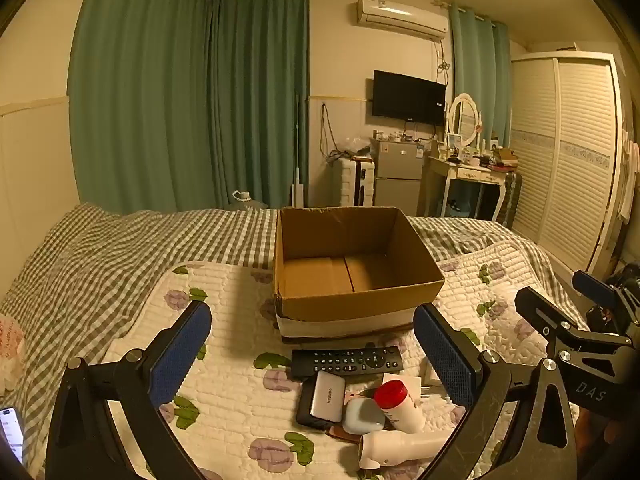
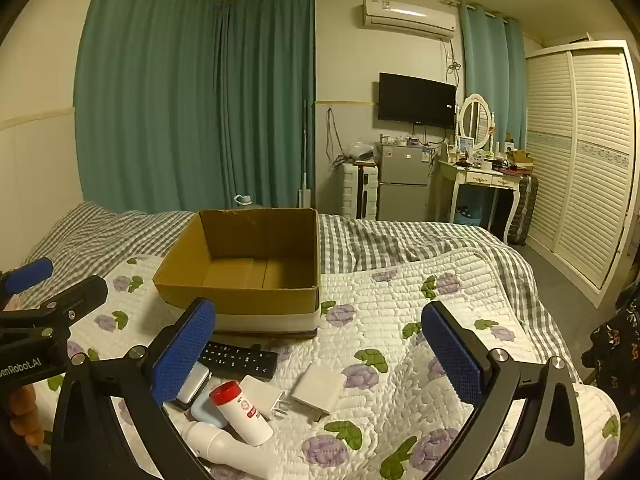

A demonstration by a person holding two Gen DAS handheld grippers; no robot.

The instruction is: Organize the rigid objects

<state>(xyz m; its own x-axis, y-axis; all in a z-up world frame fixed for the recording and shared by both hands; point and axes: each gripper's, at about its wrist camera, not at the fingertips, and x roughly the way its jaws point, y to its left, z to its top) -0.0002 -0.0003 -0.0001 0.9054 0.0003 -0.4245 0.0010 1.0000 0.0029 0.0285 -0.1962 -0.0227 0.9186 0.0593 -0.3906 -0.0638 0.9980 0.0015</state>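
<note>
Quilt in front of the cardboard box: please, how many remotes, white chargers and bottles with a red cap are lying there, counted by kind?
Remote: 1
White chargers: 2
Bottle with red cap: 1
Total: 4

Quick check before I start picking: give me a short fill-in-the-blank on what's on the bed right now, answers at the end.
1. The cardboard box on the quilt has ____ inside it.
2. The white bottle has a ____ cap.
3. The black remote control lies between the box and the ____ of small items.
4. The left gripper and right gripper both have jaws that are ____.

Missing words: nothing; red; pile; open
</note>
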